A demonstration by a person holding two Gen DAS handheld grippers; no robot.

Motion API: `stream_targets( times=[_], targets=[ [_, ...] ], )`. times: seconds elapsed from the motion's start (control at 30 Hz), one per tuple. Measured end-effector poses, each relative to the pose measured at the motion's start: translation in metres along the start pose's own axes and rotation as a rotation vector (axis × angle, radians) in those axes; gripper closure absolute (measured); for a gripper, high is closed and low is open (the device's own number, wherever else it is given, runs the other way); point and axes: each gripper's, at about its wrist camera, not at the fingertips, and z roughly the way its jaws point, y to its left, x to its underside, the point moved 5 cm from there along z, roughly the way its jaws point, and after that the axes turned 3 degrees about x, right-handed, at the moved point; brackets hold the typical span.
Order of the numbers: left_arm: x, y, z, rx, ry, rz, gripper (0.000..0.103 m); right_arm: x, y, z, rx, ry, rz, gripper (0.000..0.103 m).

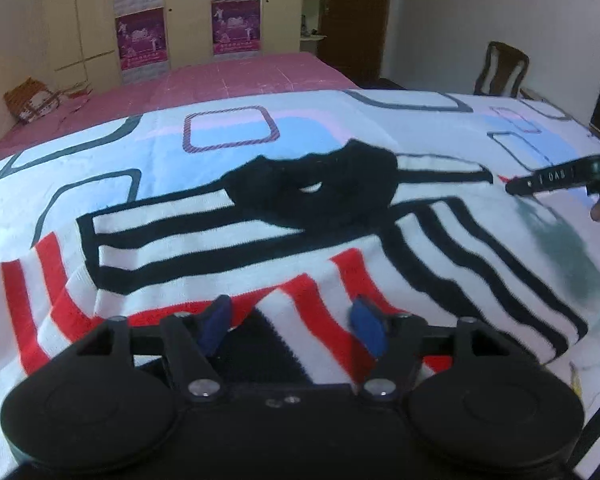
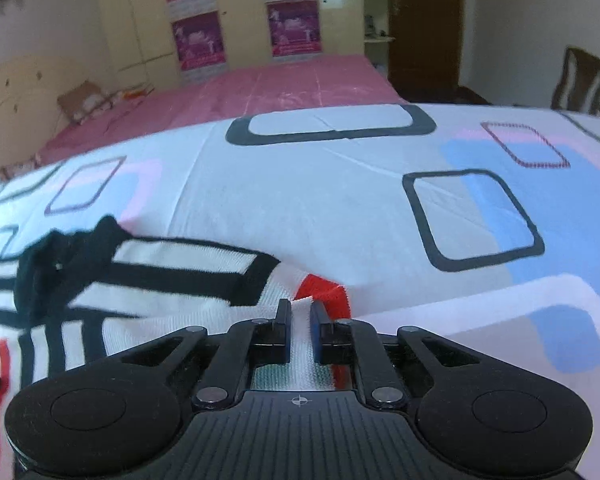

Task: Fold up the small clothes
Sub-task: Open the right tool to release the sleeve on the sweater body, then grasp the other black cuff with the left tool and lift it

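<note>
A small white knit garment (image 1: 228, 240) with black and red stripes and a black collar (image 1: 340, 208) lies spread on the patterned sheet (image 1: 228, 160). My left gripper (image 1: 290, 320) hovers over its red-striped near part, open, its blue pads wide apart with cloth lying below them. In the right wrist view my right gripper (image 2: 301, 320) is shut on the garment's (image 2: 172, 276) white and red edge, a strip of fabric pinched between the narrow pads. One of that gripper's fingers (image 1: 548, 180) shows at the right edge of the left wrist view, with part of a hand behind it.
The sheet (image 2: 340, 208) is white with blue, pink and dark squares. Behind it lies a pink bedcover (image 1: 236, 76), with a checked bag (image 1: 32, 100) at its far left. Wardrobes with purple posters (image 1: 236, 26), a dark door (image 2: 424, 20) and a wooden chair (image 1: 500, 68) stand beyond.
</note>
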Motion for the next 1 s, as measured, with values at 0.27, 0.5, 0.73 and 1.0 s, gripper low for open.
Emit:
stream_targets(
  times=[0.27, 0.5, 0.73, 1.0],
  targets=[
    [0.021, 0.003, -0.015, -0.004, -0.007, -0.007, 0.040, 0.042, 0.008, -0.043, -0.013, 0.066, -0.002, 0.092],
    [0.029, -0.004, -0.033, -0.038, -0.003, 0.010, 0.044, 0.085, 0.026, -0.098, -0.038, 0.043, -0.034, 0.092],
    [0.037, 0.006, -0.038, -0.065, 0.015, -0.009, 0.040, 0.100, 0.037, -0.105, 0.005, 0.059, -0.078, 0.092],
    [0.043, 0.028, -0.042, -0.082, 0.038, -0.049, 0.038, 0.086, 0.050, -0.098, -0.026, 0.062, -0.053, 0.092]
  ],
)
